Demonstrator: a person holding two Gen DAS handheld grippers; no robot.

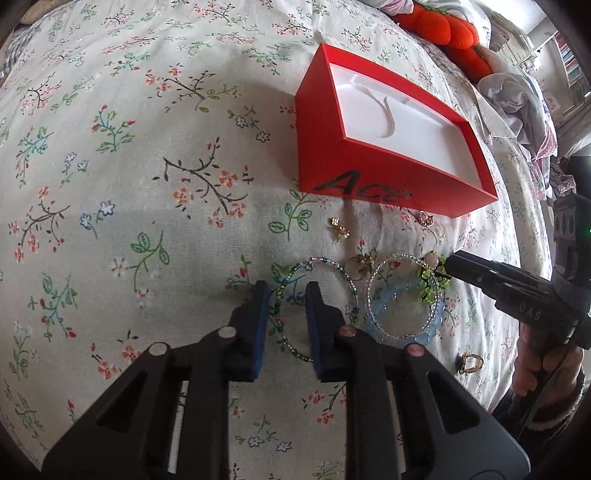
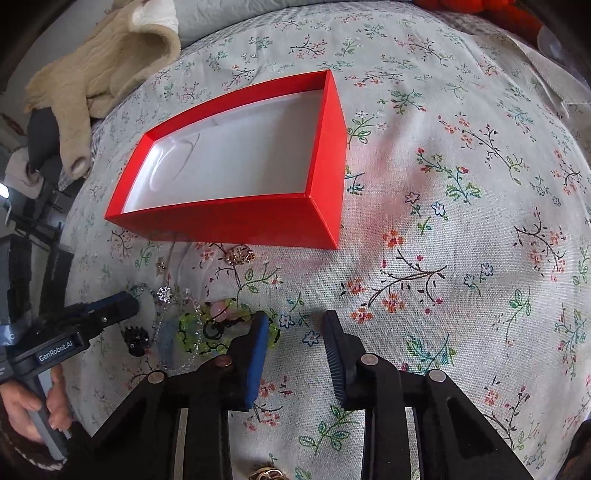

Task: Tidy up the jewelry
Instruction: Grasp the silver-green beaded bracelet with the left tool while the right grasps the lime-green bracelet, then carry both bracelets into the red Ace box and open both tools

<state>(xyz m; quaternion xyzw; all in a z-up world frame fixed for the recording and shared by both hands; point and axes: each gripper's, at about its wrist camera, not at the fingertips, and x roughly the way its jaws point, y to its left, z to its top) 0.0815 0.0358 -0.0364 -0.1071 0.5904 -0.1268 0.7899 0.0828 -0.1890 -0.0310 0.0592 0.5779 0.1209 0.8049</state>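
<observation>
An open red box (image 1: pixel 373 173) with a white lining lies on the floral bedspread; it also shows in the right wrist view (image 2: pixel 236 221). Below it lie a green beaded bracelet (image 1: pixel 347 280), a clear beaded bracelet (image 1: pixel 373 291) over a blue ring (image 1: pixel 380 314), a yellow-green bead piece (image 1: pixel 432 284), gold earrings (image 1: pixel 340 229) and a gold ring (image 1: pixel 471 363). My left gripper (image 1: pixel 286 291) is open, its jaws straddling the green bracelet's left side. My right gripper (image 2: pixel 295 321) is open and empty, its left finger beside the yellow-green piece (image 2: pixel 192 328); it also shows in the left wrist view (image 1: pixel 452 267).
A gold brooch (image 2: pixel 240 254) and a small silver piece (image 2: pixel 163 293) lie near the box. A black hair clip (image 2: pixel 136 338) lies by the left gripper (image 2: pixel 129 301). An orange plush (image 1: pixel 454 33) and a beige plush (image 2: pixel 99 62) lie at the bed's far edge.
</observation>
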